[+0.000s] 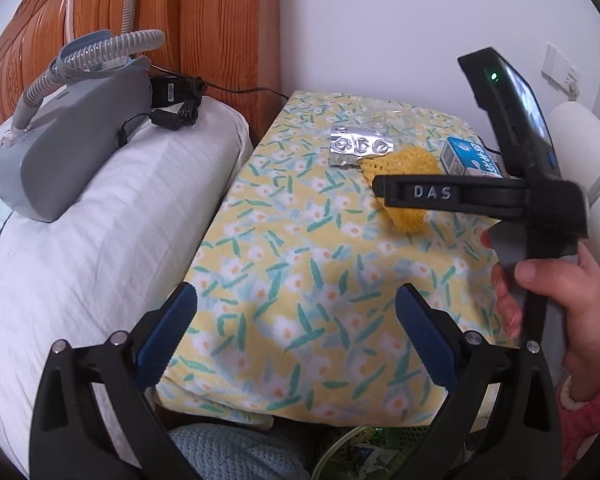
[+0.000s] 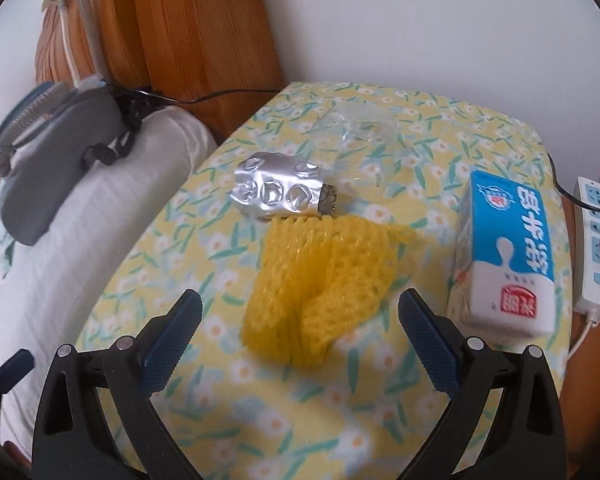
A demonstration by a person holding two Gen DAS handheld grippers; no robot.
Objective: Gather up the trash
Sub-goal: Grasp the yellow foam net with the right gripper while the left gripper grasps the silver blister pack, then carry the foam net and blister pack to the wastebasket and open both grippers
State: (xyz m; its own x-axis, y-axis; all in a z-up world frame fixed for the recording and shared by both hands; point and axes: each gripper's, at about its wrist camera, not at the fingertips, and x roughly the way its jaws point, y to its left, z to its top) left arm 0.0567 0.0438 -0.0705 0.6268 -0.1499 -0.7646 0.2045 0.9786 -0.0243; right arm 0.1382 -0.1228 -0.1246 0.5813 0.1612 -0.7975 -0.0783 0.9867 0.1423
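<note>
Approach step: my right gripper [image 2: 299,322] gaping over yellow foam net [image 2: 316,284] on floral-covered desk [image 2: 260,420], beside milk carton [image 2: 504,248]. Left gripper [image 1: 296,320] spread, empty. Next: descend, pinch net gently.

On the side of your right gripper [image 1: 384,190], seen from the left wrist view, you can read the raised letters "DAS". The milk carton [image 2: 508,256] carries large white Chinese characters on its blue band, lying sideways to you and hard to make out, plus a round emblem near its top and a red square seal with white characters near its bottom. Nothing else you see bears readable text.
</note>
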